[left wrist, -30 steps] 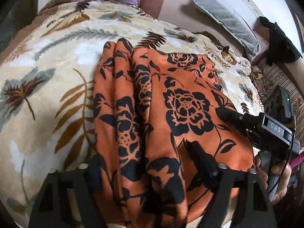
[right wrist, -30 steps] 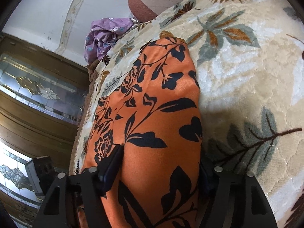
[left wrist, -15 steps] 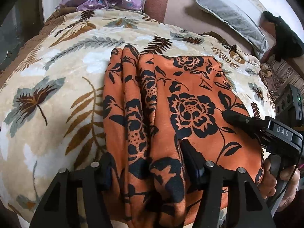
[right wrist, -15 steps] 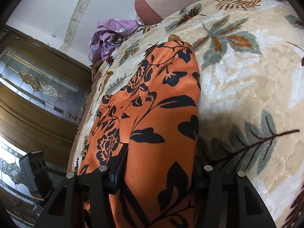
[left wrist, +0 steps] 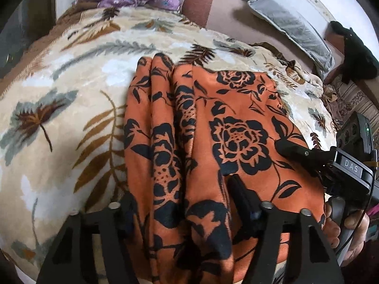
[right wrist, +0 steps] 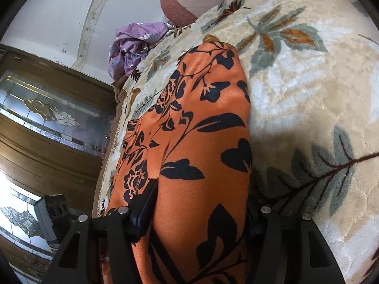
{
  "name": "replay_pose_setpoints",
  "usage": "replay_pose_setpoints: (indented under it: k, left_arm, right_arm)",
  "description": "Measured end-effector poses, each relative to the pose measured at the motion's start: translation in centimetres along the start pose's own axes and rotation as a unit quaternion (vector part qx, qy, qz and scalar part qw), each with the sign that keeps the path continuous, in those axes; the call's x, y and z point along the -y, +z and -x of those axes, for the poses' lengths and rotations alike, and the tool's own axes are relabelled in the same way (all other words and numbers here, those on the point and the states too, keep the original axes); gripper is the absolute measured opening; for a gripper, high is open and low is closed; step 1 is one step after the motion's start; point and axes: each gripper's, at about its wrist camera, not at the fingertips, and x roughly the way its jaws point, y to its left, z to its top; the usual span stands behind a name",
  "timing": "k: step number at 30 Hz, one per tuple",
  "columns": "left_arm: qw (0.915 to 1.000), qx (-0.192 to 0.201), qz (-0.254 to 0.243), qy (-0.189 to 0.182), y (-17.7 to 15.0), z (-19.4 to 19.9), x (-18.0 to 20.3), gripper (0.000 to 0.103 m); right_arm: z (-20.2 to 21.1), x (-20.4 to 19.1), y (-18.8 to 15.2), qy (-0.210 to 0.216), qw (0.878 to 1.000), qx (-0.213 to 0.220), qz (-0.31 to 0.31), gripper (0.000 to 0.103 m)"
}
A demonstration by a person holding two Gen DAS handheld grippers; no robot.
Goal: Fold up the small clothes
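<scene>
Left wrist view: your left tongs [left wrist: 182,208] straddle the bunched folds of the orange floral garment [left wrist: 213,142], which lies on the leaf-print blanket [left wrist: 71,108] at the bed's near edge. The jaws are closing with cloth between them; a firm clamp cannot be confirmed. Your right tongs [left wrist: 291,148] rest on the garment's right side.

Right wrist view: your right tongs [right wrist: 201,215] flank the orange floral garment [right wrist: 201,130]; the jaws are opening, cloth between them.
</scene>
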Motion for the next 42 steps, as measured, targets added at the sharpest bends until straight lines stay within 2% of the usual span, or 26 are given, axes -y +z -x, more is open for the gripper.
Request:
replay_pose_setpoints:
  k: [3, 6, 11, 15, 20, 28, 32, 35, 36, 37, 38, 39, 42]
  left_arm:
    - [0.9998, 0.012, -0.013, 0.013, 0.0, 0.4, 0.4, 0.05]
    - [0.9994, 0.021, -0.018, 0.019, 0.1, 0.9, 0.6, 0.043]
    - [0.9979, 0.045, -0.043, 0.019, -0.1, 2.5, 2.3, 0.041]
    - [0.9974, 0.051, -0.05, 0.01, -0.3, 3.4, 4.2, 0.041]
    - [0.995, 0.068, -0.071, 0.017, -0.8, 4.8, 7.2, 0.041]
    - [0.9941, 0.059, -0.091, 0.007, -2.1, 4.0, 11.6, 0.041]
    - [0.9946, 0.041, -0.094, 0.017, -2.5, 2.0, 12.6, 0.041]
    - [0.9948, 0.018, -0.093, 0.038, -2.9, 0.0, 12.4, 0.044]
    - [0.9943, 0.014, -0.094, 0.049, -3.1, -0.4, 12.1, 0.048]
    - [0.9945, 0.013, -0.094, 0.046, -3.2, -0.6, 11.8, 0.049]
    - [0.9947, 0.013, -0.094, 0.041, -3.3, -0.4, 11.7, 0.05]
    - [0.9944, 0.012, -0.095, 0.044, -3.2, -0.1, 11.7, 0.056]
    - [0.992, 0.018, -0.109, 0.062, -3.1, 0.9, 11.9, 0.058]
  right_arm:
    - [0.3, -0.7, -0.2, -0.008, 1.0, 0.009, 0.016, 0.061]
    - [0.9, -1.8, -0.3, -0.015, 0.999, 0.025, 0.04, 0.053]
    - [3.0, -3.5, -0.6, -0.017, 0.995, 0.053, 0.078, 0.049]
    - [6.1, -3.8, -0.9, -0.015, 0.991, 0.087, 0.097, 0.048]
    - [9.2, -3.0, -1.0, -0.002, 0.988, 0.115, 0.103, 0.048]
    - [13.1, 0.0, -1.3, -0.012, 0.985, 0.14, 0.096, 0.048]
    - [13.0, 2.3, -1.1, -0.022, 0.989, 0.127, 0.076, 0.048]
    - [11.1, 4.6, -0.8, -0.036, 0.995, 0.086, 0.03, 0.049]
    - [10.4, 5.6, -0.7, -0.058, 0.996, 0.071, 0.005, 0.052]
    - [10.2, 6.4, -0.6, -0.061, 0.996, 0.067, -0.014, 0.059]
    - [10.2, 6.9, -0.5, -0.054, 0.996, 0.067, -0.028, 0.065]
    - [10.7, 7.2, -0.3, -0.052, 0.995, 0.071, -0.04, 0.066]
    - [12.1, 6.7, -0.2, -0.066, 0.993, 0.092, -0.029, 0.067]
